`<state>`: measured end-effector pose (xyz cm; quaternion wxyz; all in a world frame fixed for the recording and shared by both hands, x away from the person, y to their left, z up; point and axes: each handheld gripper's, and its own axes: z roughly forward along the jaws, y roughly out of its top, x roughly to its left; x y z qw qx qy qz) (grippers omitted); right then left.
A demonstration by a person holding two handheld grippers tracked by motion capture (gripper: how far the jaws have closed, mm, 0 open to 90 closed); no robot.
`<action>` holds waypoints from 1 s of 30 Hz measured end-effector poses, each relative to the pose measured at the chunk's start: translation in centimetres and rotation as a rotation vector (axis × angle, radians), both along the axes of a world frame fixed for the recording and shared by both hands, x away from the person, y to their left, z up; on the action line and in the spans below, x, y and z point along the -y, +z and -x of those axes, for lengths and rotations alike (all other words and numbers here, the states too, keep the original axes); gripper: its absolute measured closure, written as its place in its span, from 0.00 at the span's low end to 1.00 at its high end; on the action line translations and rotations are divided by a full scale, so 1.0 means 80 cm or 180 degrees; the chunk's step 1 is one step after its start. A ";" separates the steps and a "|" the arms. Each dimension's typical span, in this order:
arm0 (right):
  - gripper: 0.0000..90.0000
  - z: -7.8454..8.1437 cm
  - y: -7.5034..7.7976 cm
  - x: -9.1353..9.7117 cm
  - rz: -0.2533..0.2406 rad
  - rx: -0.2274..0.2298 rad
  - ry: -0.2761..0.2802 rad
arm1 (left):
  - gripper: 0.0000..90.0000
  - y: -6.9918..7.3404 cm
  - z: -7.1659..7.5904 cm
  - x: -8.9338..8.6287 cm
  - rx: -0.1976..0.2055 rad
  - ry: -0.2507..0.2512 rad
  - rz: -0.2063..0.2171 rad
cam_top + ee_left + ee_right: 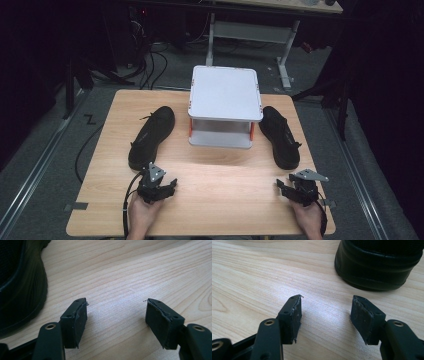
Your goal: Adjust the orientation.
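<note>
Wooden table [210,200] in a dark room, with 2 black shoes, a white stand and 2 spread, empty grippers.

High view: the left shoe [151,136] lies left of the white stand [226,106], the right shoe [279,136] right of it; the left gripper [166,187] sits just below the left shoe's heel, the right gripper [284,188] below the right shoe's heel. Left gripper view: jaws apart over bare wood, nothing between them, left shoe [21,282] close at the left. Right gripper view: jaws wide apart and empty, right shoe [378,263] just ahead at the upper right.
</note>
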<state>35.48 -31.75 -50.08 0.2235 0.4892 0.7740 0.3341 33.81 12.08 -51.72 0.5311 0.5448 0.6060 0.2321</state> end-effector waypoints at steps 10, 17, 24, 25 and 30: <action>0.47 0.000 0.000 0.000 -0.0001 -0.0001 0.0007 | 0.38 0.000 0.000 0.000 -0.0003 -0.0007 0.0006; 0.47 0.000 0.000 0.000 -0.0003 0.0000 0.0016 | 0.42 0.000 0.000 0.000 0.0011 0.0006 0.0004; 0.47 0.000 0.000 0.000 -0.0004 -0.0002 0.0018 | 0.43 0.001 -0.001 -0.001 0.0004 0.0073 -0.0005; 0.47 0.000 0.000 0.000 -0.0005 -0.0002 0.0019 | 0.44 0.002 -0.001 -0.001 0.0008 0.0069 -0.0009; 0.47 0.000 0.000 0.000 -0.0003 -0.0002 0.0020 | 0.45 0.008 0.003 -0.006 0.0022 0.0085 0.0021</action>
